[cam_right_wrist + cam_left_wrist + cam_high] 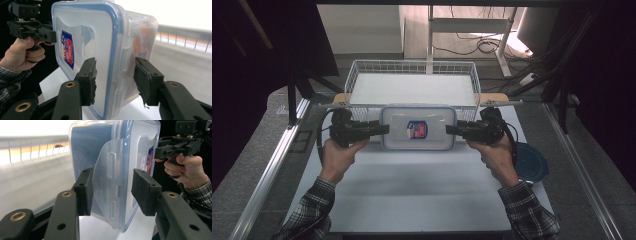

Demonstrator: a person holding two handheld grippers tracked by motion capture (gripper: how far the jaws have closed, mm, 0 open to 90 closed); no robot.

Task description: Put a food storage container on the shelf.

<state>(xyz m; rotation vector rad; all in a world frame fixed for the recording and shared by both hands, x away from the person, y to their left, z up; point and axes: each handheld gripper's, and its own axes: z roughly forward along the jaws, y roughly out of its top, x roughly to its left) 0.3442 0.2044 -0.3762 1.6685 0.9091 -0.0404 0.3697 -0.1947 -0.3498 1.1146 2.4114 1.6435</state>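
1. Position: a clear plastic container (418, 128) with a blue-rimmed lid and a red-and-blue label sits at the far part of the white table (412, 190), just in front of a white wire basket (412, 67). A dark blue round lid (529, 162) lies at the table's right edge, near the right forearm.

2. Left tongs (112, 192): jaws standing wide, straddling the container's left end over a side latch flap (106, 177). One pad appears to touch the flap; the other stands apart. Nothing is gripped.

3. Right tongs (115, 80): jaws likewise wide, either side of the right end, neither pad visibly pressing. Nothing is gripped.

4. Risk, slip: in my judgement, closing on a hinged flap rather than the rigid wall would give a yielding hold, and the container could tip or drop if lifted.

5. Risk, unlatching: pressure on a flap could spring it open and loosen the lid.

6. Risk, uneven closure: if one side closes first, the smooth plastic may slide along the table towards the basket.

7. Contents are blurred; an orange shape shows through the wall, and its weight cannot be assessed.
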